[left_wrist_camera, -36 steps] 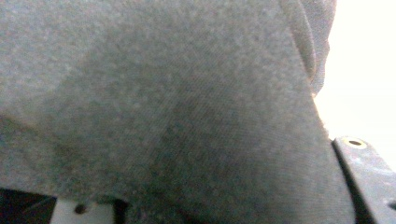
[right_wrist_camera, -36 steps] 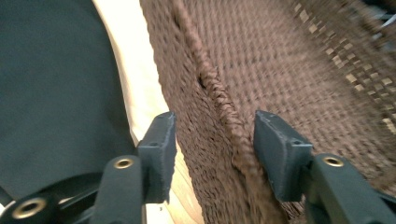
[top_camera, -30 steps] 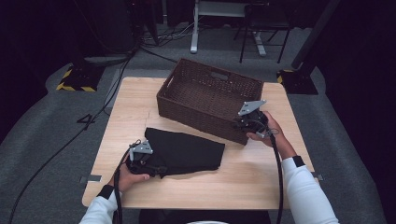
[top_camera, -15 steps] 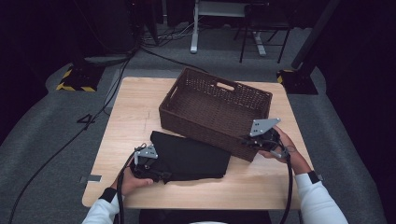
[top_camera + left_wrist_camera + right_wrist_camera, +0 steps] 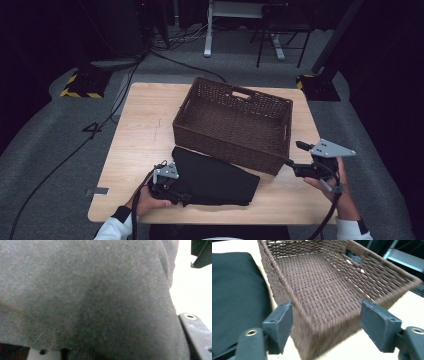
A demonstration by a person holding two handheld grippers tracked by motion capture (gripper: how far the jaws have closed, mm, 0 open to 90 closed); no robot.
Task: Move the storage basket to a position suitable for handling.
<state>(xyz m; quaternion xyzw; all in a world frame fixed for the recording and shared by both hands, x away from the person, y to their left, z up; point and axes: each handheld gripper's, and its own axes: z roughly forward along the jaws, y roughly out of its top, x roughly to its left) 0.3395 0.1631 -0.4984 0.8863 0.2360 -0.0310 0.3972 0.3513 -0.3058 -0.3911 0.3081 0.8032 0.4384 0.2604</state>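
A brown wicker basket (image 5: 232, 145) stands empty on the wooden table (image 5: 145, 130), right of centre. A folded black cloth (image 5: 215, 175) lies in front of it, touching its front wall. My left gripper (image 5: 182, 196) is pushed into the cloth's left edge. In the left gripper view the cloth (image 5: 87, 297) drapes across both spread jaws, and one finger (image 5: 197, 337) shows at the right. My right gripper (image 5: 294, 153) hovers open just off the basket's near right corner. That corner (image 5: 312, 340) sits between its jaws (image 5: 327, 322) without touching, and the cloth (image 5: 234, 290) lies left of it.
The basket's handle slot (image 5: 241, 94) faces the far side. Bare tabletop lies left of the basket and along the near right edge (image 5: 300, 210). On the floor beyond are cables (image 5: 165, 55), a yellow-and-black striped block (image 5: 80, 86) and stand legs (image 5: 207, 50).
The basket slid toward the near edge and turned. My right gripper pulled back to the right and now stands off its corner. Left gripper and cloth shifted slightly right and nearer.
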